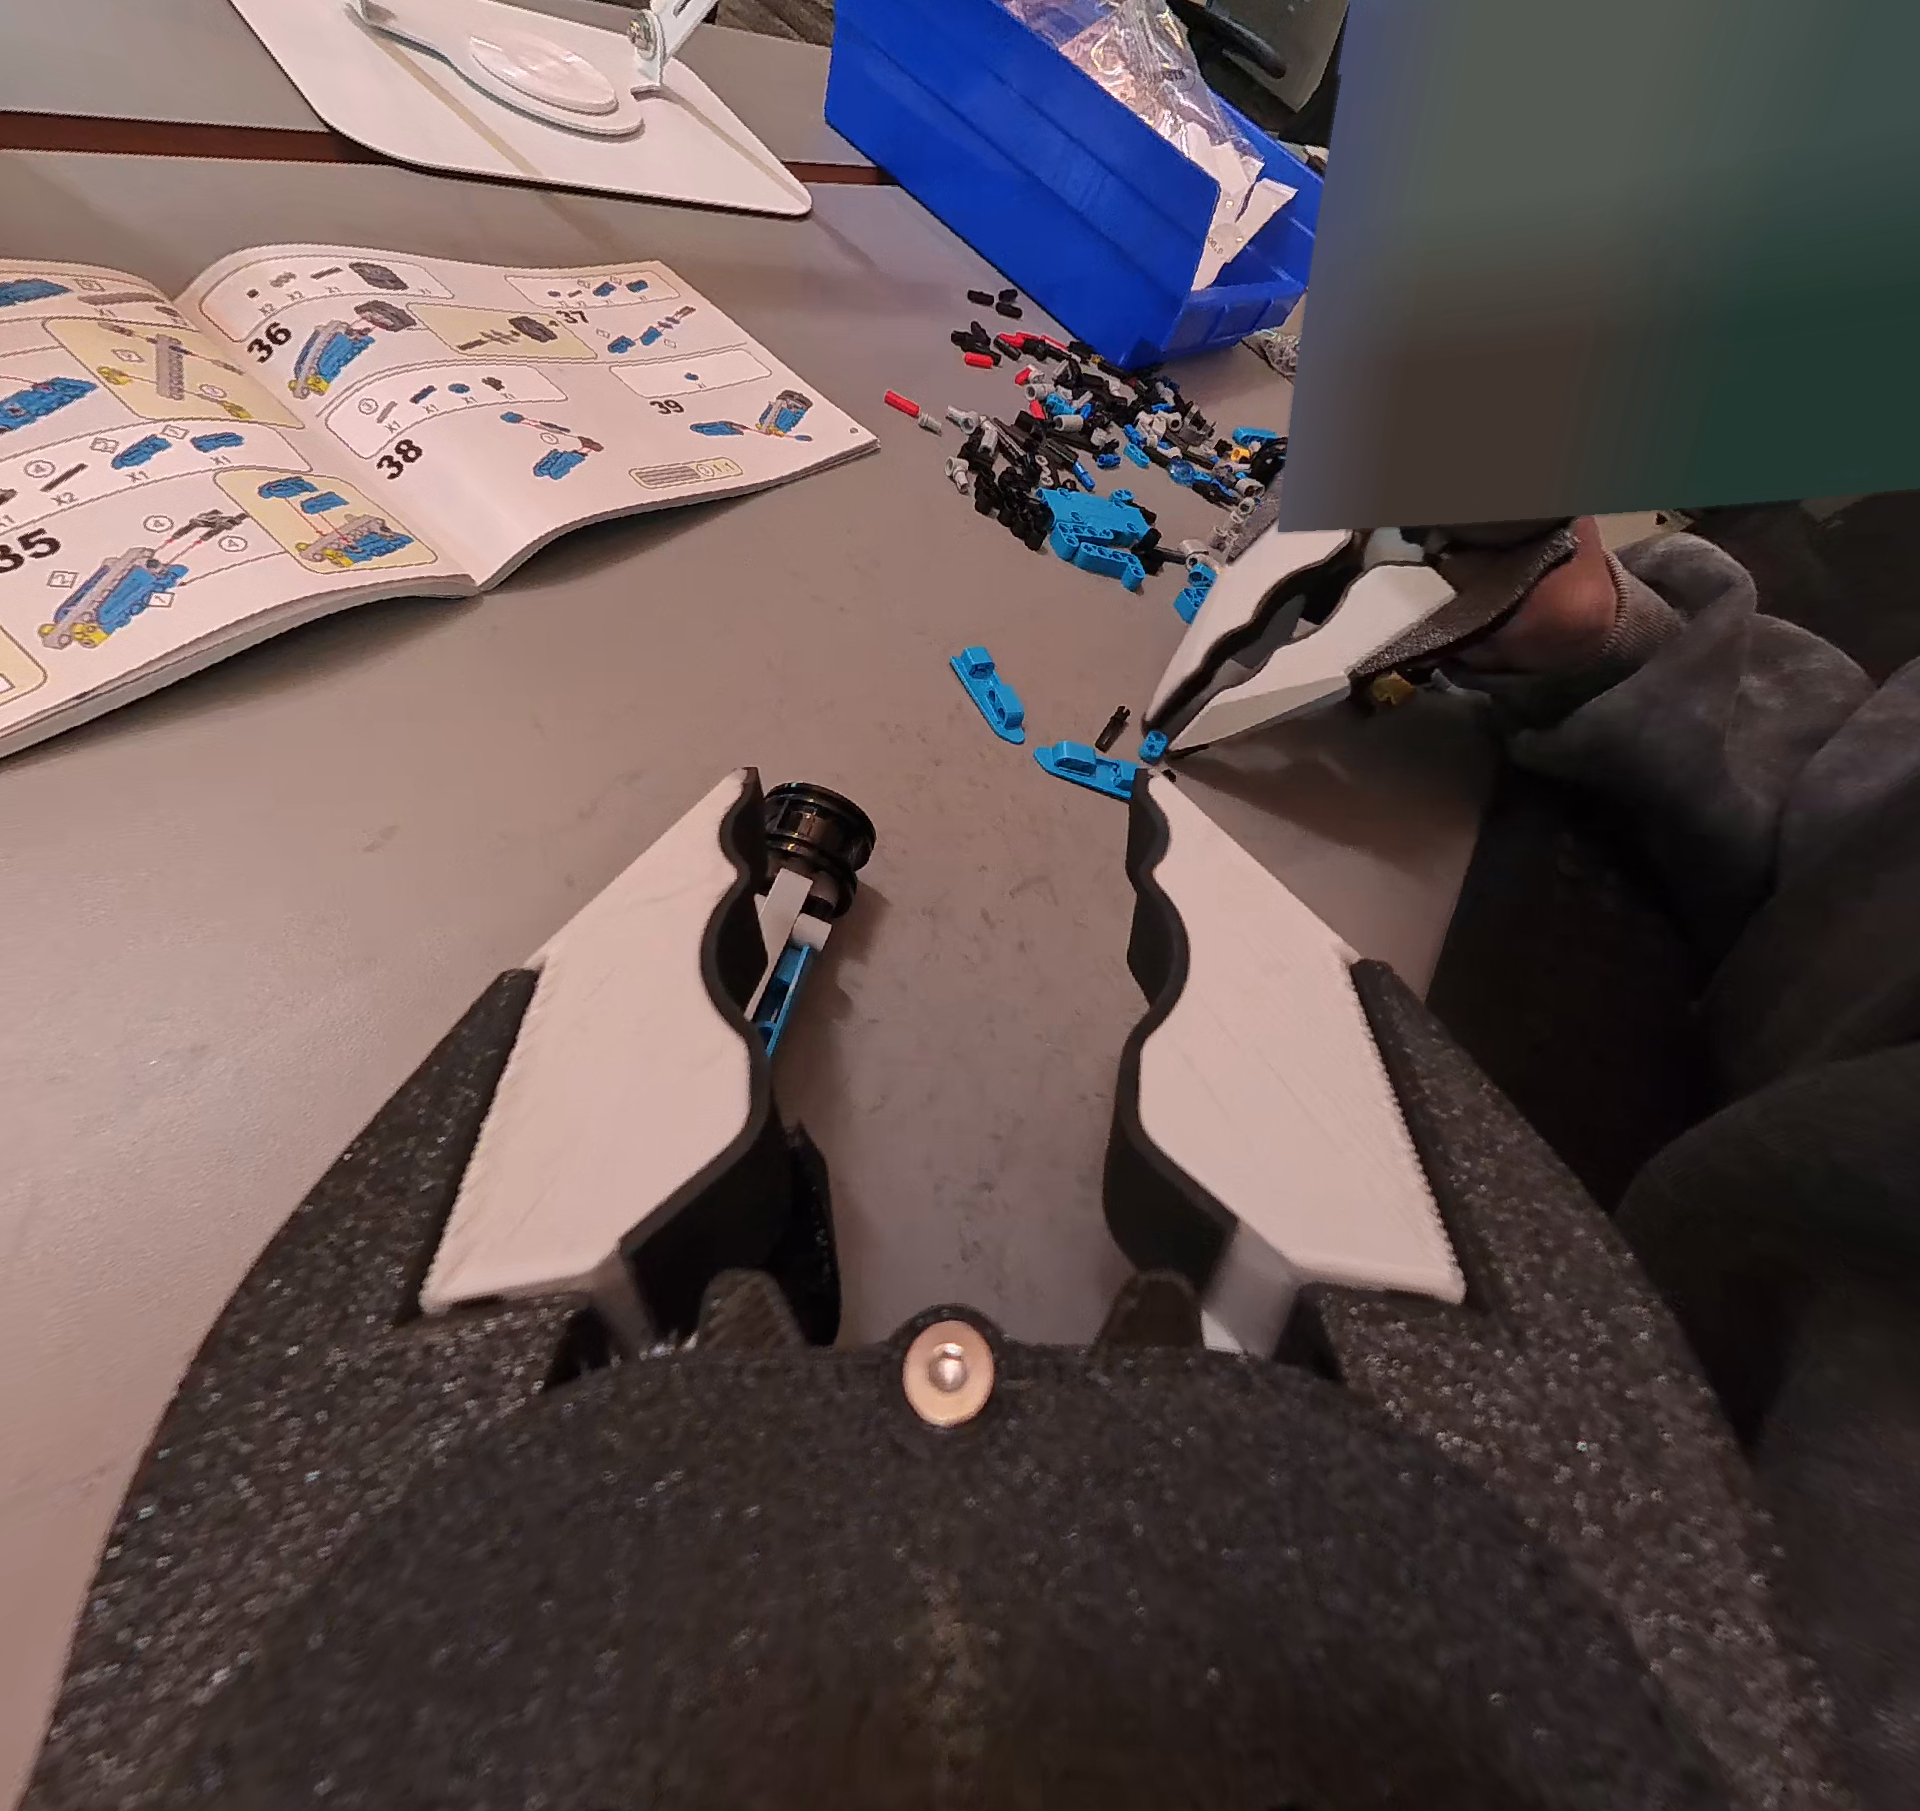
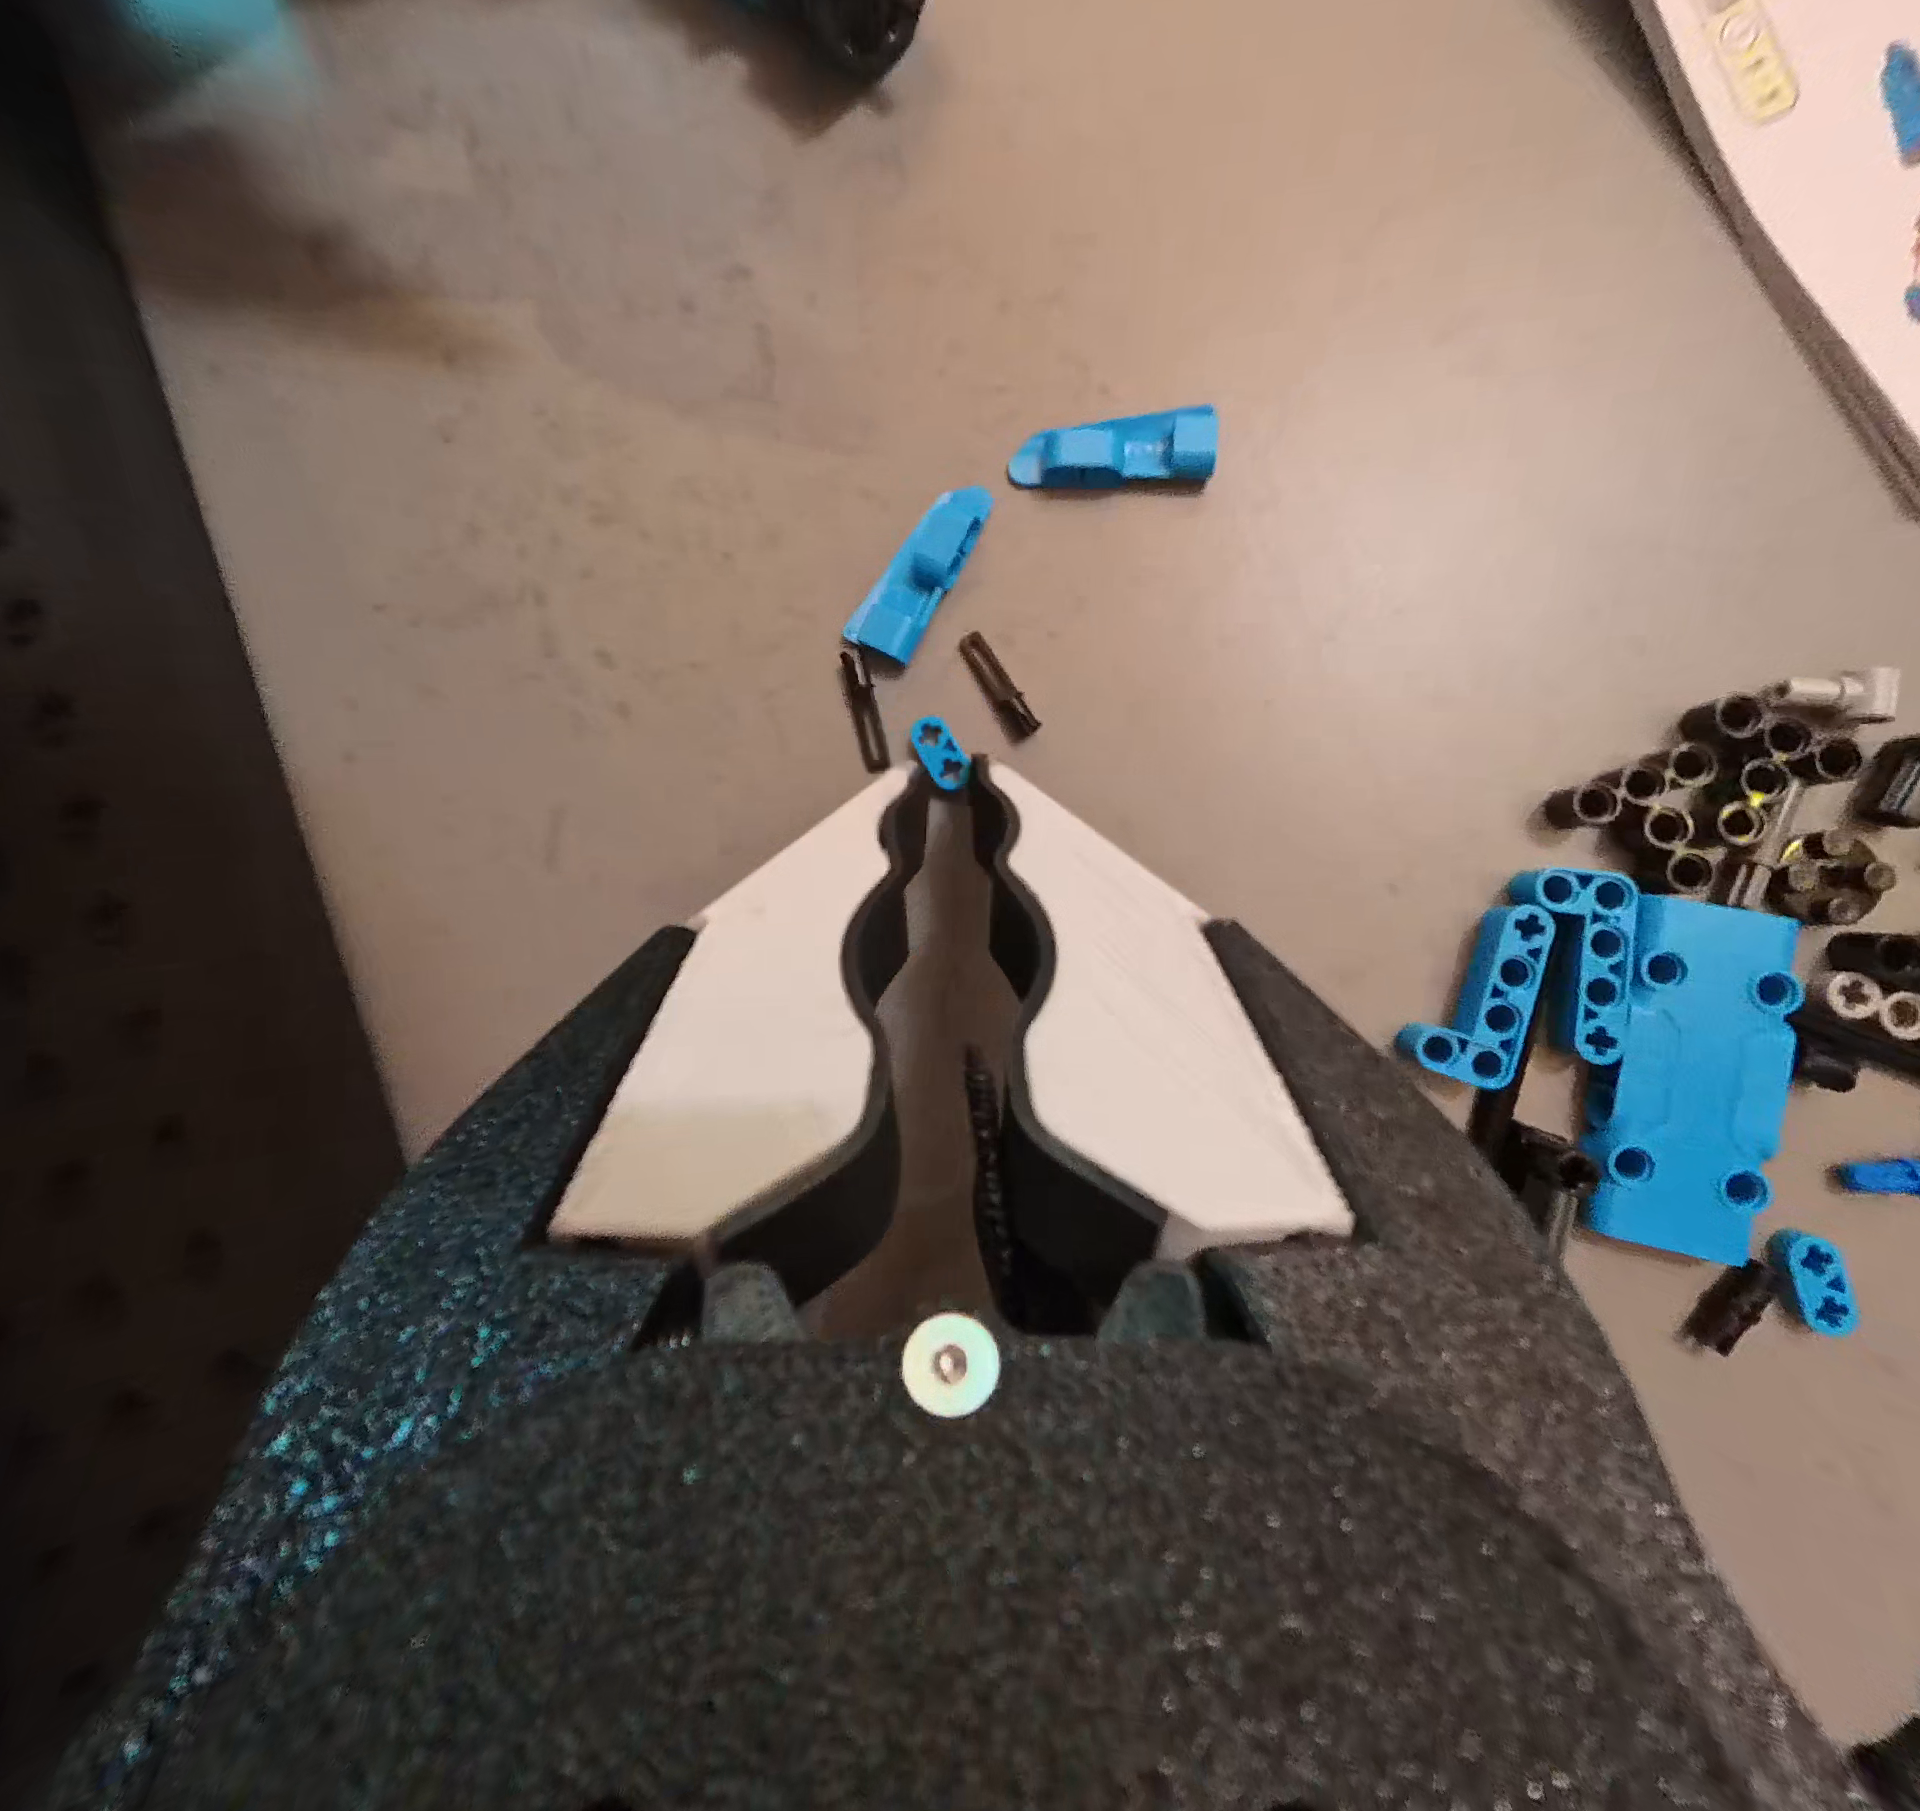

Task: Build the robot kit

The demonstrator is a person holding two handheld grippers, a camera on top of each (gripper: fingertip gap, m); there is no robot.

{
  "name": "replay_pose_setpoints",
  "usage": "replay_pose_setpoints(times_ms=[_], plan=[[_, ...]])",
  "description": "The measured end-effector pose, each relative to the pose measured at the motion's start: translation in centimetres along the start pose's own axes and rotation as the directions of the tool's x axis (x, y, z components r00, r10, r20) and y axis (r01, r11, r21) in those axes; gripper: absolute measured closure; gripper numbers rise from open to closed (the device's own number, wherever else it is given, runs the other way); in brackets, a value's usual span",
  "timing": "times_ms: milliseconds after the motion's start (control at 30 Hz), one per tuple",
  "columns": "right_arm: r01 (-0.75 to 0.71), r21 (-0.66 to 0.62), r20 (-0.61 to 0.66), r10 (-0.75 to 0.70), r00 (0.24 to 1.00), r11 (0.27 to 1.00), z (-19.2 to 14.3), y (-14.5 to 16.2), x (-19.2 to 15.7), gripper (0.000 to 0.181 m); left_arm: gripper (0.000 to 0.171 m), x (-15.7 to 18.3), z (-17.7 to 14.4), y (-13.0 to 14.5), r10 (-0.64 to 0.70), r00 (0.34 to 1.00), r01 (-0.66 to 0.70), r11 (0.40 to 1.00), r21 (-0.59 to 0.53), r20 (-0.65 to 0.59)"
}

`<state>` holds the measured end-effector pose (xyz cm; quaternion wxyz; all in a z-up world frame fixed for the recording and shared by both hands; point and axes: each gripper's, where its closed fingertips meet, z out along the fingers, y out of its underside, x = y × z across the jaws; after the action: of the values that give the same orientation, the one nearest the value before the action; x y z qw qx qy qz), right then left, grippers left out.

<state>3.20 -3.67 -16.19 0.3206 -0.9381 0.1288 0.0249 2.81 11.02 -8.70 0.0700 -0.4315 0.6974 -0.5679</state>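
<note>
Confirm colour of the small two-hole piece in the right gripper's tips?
Blue. The small two-hole piece shows best in the right wrist view, pinched by the right gripper.

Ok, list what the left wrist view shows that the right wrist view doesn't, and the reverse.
Left only: the blue bin, the white stand, the open left claw.
Right only: the blue panel and the two-hole blue link clearly between the right claw's tips.
Both: the two blue curved pieces, the black wheel, the instruction booklet, the grey table.

Matt table, glossy (plastic) wheel
</note>
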Motion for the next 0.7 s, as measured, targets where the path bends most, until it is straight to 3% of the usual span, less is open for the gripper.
replay_pose_setpoints(times_ms=[100,200,267,367,500,700], plan=[[-0.046,0.021,-0.034,0.047,0.998,0.999,-0.8,0.2,1.4,0.16,0.102,0.0,0.0,0.0,-0.001,1.0,0.001,1.0,0.0,-0.002],[-0.155,0.075,-0.206,0.167,0.964,0.985,-3.4,1.1,6.1,0.16,0.102,0.1,0.1,0.1,-0.003,1.0,0.003,1.0,-0.005,-0.004],[-0.299,0.145,-0.333,0.331,0.883,0.943,-5.9,2.6,10.3,0.161,0.102,0.1,0.1,0.2,-0.003,1.0,0.003,1.0,-0.009,-0.005],[-0.447,0.221,-0.413,0.498,0.762,0.867,-8.3,5.7,14.1,0.161,0.102,0.1,0.2,0.2,-0.004,1.0,0.003,1.0,-0.013,-0.008],[-0.509,0.216,-0.402,0.551,0.731,0.833,-8.1,7.1,14.8,0.16,0.102,0.1,0.1,0.2,-0.011,1.0,0.011,1.0,-0.009,-0.013],[-0.497,0.223,-0.374,0.544,0.751,0.839,-7.5,5.9,14.4,0.16,0.101,0.1,0.2,0.3,-0.011,1.0,0.01,1.0,-0.014,-0.012]])
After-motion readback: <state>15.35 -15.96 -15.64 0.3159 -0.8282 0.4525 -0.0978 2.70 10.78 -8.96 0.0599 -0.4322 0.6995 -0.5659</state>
